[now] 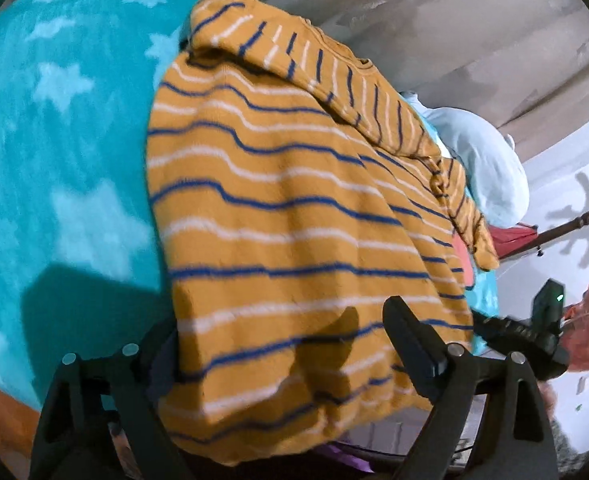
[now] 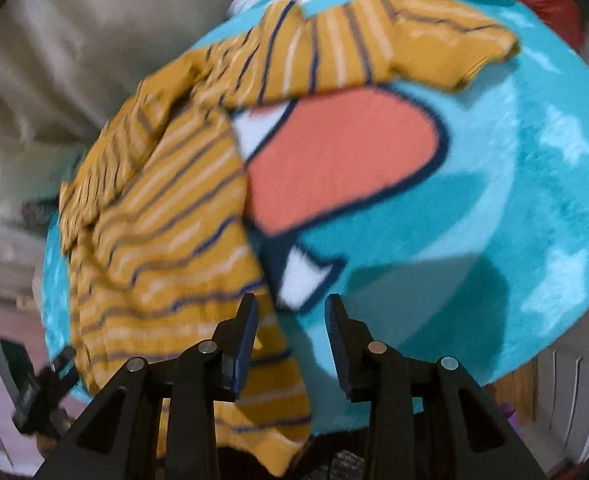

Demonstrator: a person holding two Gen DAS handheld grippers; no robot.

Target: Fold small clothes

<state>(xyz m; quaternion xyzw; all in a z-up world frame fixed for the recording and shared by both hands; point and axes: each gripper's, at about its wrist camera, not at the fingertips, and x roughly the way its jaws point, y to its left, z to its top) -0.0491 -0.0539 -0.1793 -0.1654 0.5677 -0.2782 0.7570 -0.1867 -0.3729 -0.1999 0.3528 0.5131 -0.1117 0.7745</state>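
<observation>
The mustard knit sweater with blue and white stripes [image 1: 294, 216] lies spread on a turquoise plush blanket with pale stars [image 1: 54, 128]. The left gripper [image 1: 278, 356] gapes wide over its hem, gripping nothing; the right gripper [image 2: 290, 340] stands partly open, empty, beside the hem

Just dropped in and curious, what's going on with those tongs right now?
Left tongs open, straddling the striped sweater's near edge, no grip. Right tongs open, empty, beside the sweater over the teal blanket. Nothing in the way.
</observation>
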